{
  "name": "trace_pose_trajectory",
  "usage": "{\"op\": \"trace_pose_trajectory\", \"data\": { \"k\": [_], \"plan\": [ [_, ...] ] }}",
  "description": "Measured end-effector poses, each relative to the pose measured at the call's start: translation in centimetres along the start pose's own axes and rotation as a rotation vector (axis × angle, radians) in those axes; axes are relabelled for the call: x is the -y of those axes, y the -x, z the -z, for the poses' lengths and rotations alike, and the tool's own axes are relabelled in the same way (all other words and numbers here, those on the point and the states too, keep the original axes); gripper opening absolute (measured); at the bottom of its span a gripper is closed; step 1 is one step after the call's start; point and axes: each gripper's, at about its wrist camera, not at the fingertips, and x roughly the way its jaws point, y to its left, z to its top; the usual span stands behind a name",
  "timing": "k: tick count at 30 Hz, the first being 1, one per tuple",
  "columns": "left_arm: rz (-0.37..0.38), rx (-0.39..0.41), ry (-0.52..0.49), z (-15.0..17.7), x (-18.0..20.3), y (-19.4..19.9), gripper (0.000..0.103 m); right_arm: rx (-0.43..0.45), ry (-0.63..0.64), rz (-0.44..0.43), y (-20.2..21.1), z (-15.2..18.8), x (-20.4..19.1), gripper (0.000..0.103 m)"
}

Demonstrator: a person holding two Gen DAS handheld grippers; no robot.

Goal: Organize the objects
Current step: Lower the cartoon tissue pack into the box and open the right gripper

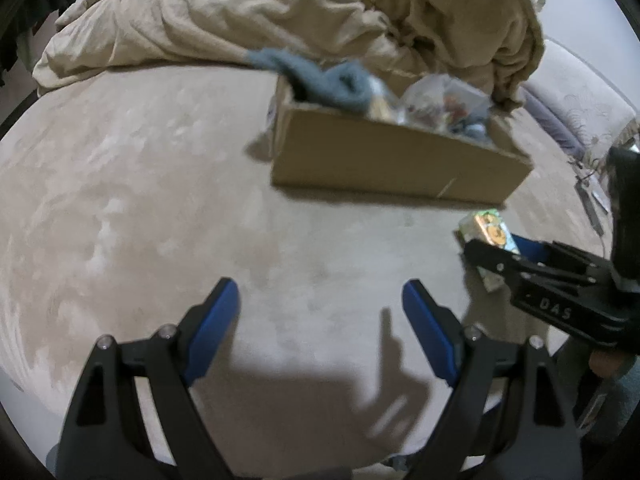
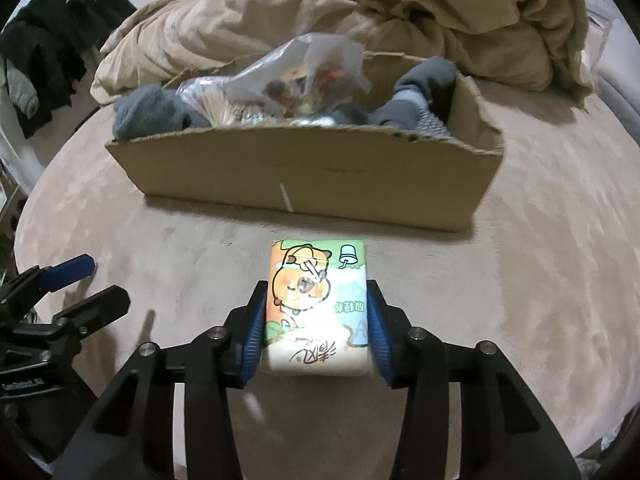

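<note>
I had the right gripper (image 2: pixel 316 312) clamped on the tissue pack (image 2: pixel 316 308), pads on its two long sides, so the printed face stayed up and the short end pointed at the box (image 2: pixel 304 176). That grip made sense to me: the pack was just short of the box's near wall, lined up to go in over it. The left gripper (image 1: pixel 320 320) I held wide w/ nothing in it, low over the bed (image 1: pixel 120 200) and off to the side (out of the way, I'd guess).

The right view showed the grip itself and the box contents: a clear bag (image 2: pixel 304 68), grey socks (image 2: pixel 416 92). The left view showed the pack (image 1: pixel 486 236) only partly, behind the right gripper (image 1: pixel 496 252), but gave the quilt (image 1: pixel 240 20) behind the box (image 1: pixel 392 164).
</note>
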Motion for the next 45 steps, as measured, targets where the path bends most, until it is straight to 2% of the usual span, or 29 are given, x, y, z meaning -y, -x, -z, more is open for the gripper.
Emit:
{"op": "trace_pose_trajectory", "data": {
  "k": [6, 13, 24, 31, 38, 45],
  "plan": [
    [0.041, 0.051, -0.013, -1.7, 1.6, 3.0, 0.085, 0.047, -0.028, -0.006, 3.0, -1.2, 1.1, 0.048],
    [0.069, 0.126, -0.058, -4.6, 3.3, 6.4, 0.085, 0.153, -0.043, 0.003, 6.9, -4.3, 2.2, 0.048],
    [0.077, 0.216, -0.113, -11.3, 3.8, 8.3, 0.085, 0.210, -0.042, 0.015, 7.8, -8.9, 2.2, 0.048],
    [0.082, 0.205, -0.100, -12.8, 3.7, 5.9, 0.085, 0.202, -0.039, 0.031, 5.8, -10.4, 2.4, 0.048],
    [0.039, 0.114, -0.098, -13.2, 3.5, 0.4, 0.085, 0.151, -0.048, 0.073, 1.6, -10.9, 3.6, 0.048],
    [0.029, 0.090, -0.079, -13.0, 3.0, -1.7, 0.085, 0.109, -0.070, 0.077, -1.2, -10.3, 4.5, 0.048]
  ]
}}
